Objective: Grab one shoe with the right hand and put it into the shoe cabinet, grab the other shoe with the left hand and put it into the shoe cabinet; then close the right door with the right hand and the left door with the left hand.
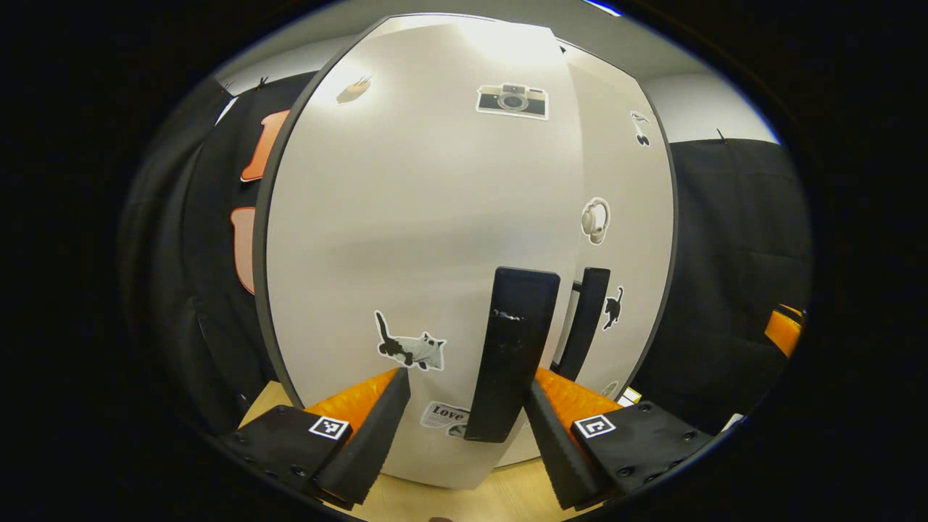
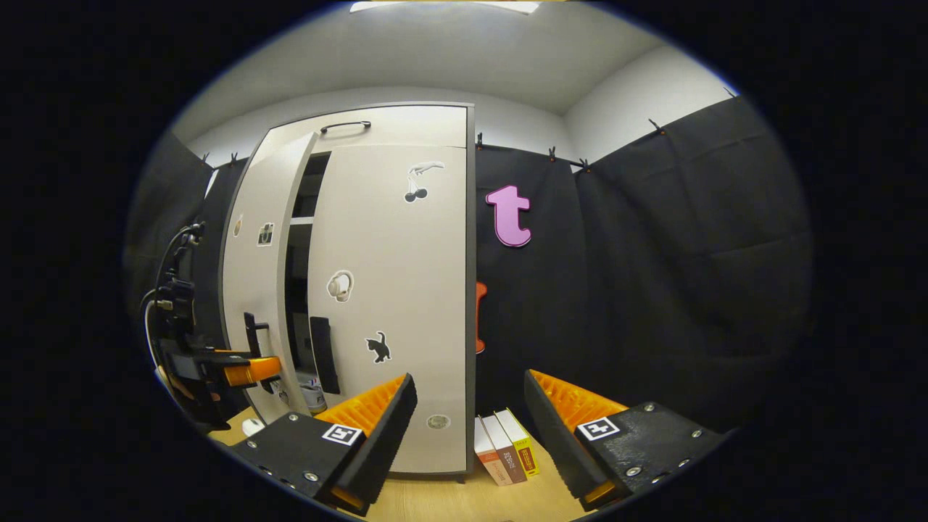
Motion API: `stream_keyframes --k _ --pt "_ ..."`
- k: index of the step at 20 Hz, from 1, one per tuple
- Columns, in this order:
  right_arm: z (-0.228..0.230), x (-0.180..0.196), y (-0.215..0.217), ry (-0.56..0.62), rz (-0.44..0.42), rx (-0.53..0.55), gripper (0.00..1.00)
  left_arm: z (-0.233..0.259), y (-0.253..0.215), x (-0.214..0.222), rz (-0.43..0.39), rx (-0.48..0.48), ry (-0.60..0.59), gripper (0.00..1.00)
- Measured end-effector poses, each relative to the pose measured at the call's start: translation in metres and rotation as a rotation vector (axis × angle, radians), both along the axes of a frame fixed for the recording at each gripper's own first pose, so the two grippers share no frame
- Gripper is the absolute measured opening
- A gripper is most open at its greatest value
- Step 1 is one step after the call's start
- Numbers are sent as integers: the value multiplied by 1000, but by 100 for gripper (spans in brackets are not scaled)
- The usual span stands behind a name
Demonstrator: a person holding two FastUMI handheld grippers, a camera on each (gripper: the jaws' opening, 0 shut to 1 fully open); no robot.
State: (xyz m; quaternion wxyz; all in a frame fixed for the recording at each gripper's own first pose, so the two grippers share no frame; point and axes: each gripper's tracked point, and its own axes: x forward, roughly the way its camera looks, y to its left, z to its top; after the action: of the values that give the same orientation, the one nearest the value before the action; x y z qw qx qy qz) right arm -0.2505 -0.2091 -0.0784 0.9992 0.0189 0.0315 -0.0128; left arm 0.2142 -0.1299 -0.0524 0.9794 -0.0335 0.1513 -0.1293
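Note:
The white shoe cabinet's left door (image 1: 435, 239) looms close in the left gripper view, covered in stickers. Its black vertical handle (image 1: 513, 348) stands between the tips of my left gripper (image 1: 467, 428), nearer the right finger; the jaws are open and not pressing on it. The right door's handle (image 1: 587, 319) is just beyond. In the right gripper view the right door (image 2: 391, 290) is closed and the left door (image 2: 254, 290) stands ajar, with the left gripper (image 2: 243, 370) at its handle. My right gripper (image 2: 471, 406) hangs open and empty in front of the cabinet. Something pale (image 2: 313, 395) shows in the gap; I cannot tell what.
Three books (image 2: 505, 448) stand against the cabinet's right side on the wooden surface (image 2: 449, 500). A top drawer with a handle (image 2: 345, 127) sits above the doors. Black cloth walls the booth on both sides.

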Motion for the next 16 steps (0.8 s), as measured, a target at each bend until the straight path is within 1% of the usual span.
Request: stream_keyframes --k 6,7,8,9,13,14,15,16 --pt "-6 0 -20 7 -19 19 92 -1 -6 15 39 2 6 97" --pt "-8 0 -23 8 -23 20 92 -1 -6 18 46 7 5 97" --pt "-9 1 -26 10 -27 20 92 -2 -7 21 51 16 3 99" --pt "-10 0 -30 10 -33 20 92 -1 -8 25 57 25 -1 97" --pt "-15 1 -41 15 -48 27 92 -4 -11 35 75 53 -4 97" --pt "-17 3 -42 18 -50 28 92 -7 -11 36 81 64 2 99" --pt "-18 4 -44 20 -52 29 92 -10 -10 34 85 75 20 97" --pt "-18 5 -46 22 -53 29 92 -10 -9 30 87 80 32 97"
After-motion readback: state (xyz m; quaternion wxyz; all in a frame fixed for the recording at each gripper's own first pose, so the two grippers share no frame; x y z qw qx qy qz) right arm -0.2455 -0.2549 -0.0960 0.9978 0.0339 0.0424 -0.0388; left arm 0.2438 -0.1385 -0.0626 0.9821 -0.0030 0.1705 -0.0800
